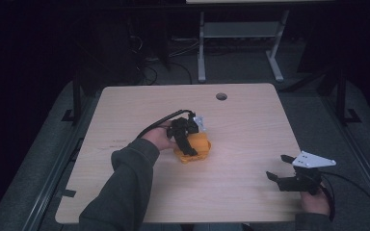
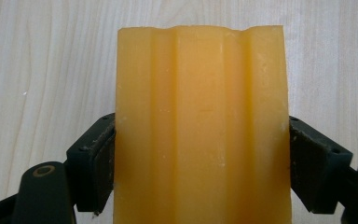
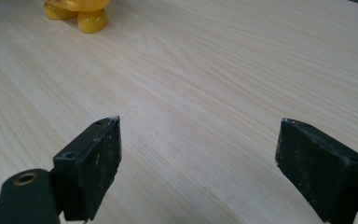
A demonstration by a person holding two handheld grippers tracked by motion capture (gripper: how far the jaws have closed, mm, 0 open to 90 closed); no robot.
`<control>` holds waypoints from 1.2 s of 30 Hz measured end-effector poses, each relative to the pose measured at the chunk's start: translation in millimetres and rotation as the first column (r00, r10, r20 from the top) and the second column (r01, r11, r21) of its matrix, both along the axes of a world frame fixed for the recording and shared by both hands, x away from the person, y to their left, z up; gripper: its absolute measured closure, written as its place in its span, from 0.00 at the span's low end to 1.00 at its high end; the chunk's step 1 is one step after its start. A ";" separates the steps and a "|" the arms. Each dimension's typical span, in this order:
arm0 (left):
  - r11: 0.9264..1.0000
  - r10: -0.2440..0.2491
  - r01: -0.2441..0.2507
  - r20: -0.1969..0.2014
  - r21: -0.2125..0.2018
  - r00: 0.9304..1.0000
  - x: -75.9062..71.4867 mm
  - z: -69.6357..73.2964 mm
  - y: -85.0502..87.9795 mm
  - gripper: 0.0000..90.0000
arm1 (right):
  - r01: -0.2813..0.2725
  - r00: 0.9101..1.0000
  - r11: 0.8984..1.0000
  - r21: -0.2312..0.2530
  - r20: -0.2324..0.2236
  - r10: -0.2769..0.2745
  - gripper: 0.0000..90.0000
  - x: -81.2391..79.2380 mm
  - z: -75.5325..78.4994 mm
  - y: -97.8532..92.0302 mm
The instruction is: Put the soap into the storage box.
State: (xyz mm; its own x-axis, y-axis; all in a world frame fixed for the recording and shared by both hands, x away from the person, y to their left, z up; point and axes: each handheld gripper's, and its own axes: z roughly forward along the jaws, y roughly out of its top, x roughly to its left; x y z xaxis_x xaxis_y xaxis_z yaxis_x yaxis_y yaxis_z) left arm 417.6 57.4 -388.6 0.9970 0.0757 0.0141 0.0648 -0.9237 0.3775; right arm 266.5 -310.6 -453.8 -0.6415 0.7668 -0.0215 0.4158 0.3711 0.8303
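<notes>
The pale wood-grain bench (image 1: 250,144) takes up most of the high view, with a round cable hole (image 1: 221,96) near its far edge and dark floor around it. Behind it stand the grey legs of another desk (image 1: 241,43).

The person's left forearm, in a dark grey-green sleeve (image 1: 125,187), reaches in from the bottom to the middle of the bench. The left hand (image 1: 160,138) holds the left claw (image 1: 189,139), whose black cable loops back over the wrist. This claw is clenched on an orange-yellow block (image 1: 195,149) that sits near the centre of the bench. In the left gripper view the block (image 2: 203,126) is a waxy, ridged slab with shallow lengthwise grooves, standing between the two black jaws, which press on its left and right faces; wood grain shows behind it.

At the near right corner of the bench, the right hand (image 1: 313,202) holds the right claw (image 1: 280,168), well apart from the block, its grey three-cornered plate (image 1: 313,160) on top. Its jaws are spread wide with nothing between them. In the right gripper view the right claw (image 3: 198,168) shows bare wood between the scuffed black pads (image 3: 98,163), and a rounded yellow object (image 3: 81,11) sits at the top left edge, too cropped to identify.
</notes>
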 end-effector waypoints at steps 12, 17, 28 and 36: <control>1.000 0.008 -0.008 -0.007 -0.005 1.000 0.5 -0.7 0.1 0.22 | 0.005 1.000 1.000 0.004 -0.004 -0.005 0.15 0.8 -0.7 0.5; 1.000 0.003 -0.003 0.000 0.004 1.000 -0.5 -0.2 0.0 0.22 | 0.003 1.000 1.000 -0.002 -0.004 -0.003 0.15 0.4 -0.6 2.3; 1.000 0.008 -0.008 0.006 0.006 1.000 -2.5 3.2 2.9 0.22 | 0.000 1.000 1.000 -0.002 -0.013 0.000 0.15 0.3 -1.1 3.0; 1.000 0.015 -0.016 0.010 0.001 1.000 -5.0 6.4 5.4 0.21 | -0.005 1.000 1.000 -0.007 -0.013 0.005 0.15 0.4 -1.6 3.2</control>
State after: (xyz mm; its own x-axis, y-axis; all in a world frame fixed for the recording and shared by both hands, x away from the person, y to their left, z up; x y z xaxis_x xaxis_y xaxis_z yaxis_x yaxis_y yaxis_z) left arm 412.6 62.8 -382.1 0.9955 0.0912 0.0244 0.0753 -0.9230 0.3773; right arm 266.8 -307.3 -455.5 -0.6454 0.7636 -0.0182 0.4250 0.3788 0.8221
